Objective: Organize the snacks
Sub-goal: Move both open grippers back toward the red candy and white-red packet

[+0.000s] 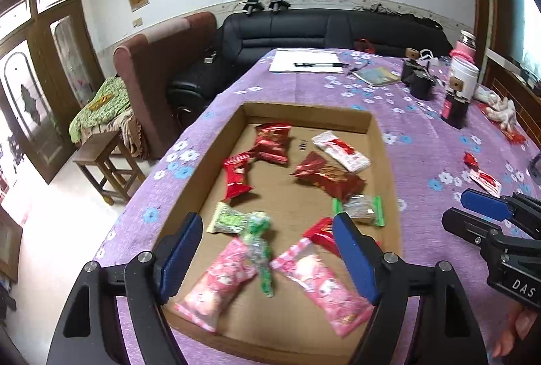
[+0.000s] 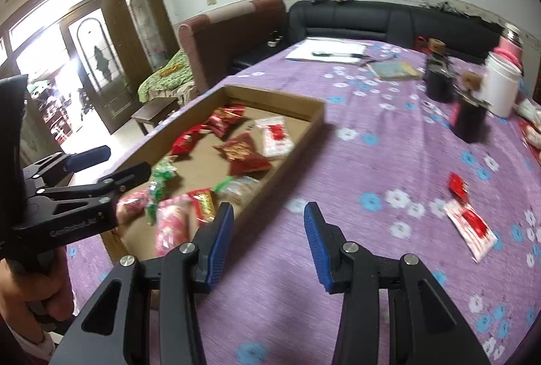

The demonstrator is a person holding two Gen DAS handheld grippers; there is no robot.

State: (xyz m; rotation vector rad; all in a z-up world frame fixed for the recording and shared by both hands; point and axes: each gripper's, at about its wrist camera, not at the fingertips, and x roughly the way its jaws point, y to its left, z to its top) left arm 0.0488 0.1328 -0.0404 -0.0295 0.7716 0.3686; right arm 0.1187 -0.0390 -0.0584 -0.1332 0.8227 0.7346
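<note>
Both hand-held grippers, left (image 1: 267, 253) & right (image 2: 268, 245), open, empty. Most snacks already in cardboard tray (image 1: 306, 113); red-white packet (image 2: 471, 228) + small red one (image 2: 457, 185) loose on counter (image 2: 389, 141). Risk: flat packet slipping w/ shallow pinch.

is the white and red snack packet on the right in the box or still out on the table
Out. The white and red packet lies flat on the purple tablecloth, well to the right of the cardboard box, beside a small red packet.

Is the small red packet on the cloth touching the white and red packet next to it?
Apart. In the right wrist view, a strip of purple tablecloth shows between the small red packet and the white and red packet.
</note>
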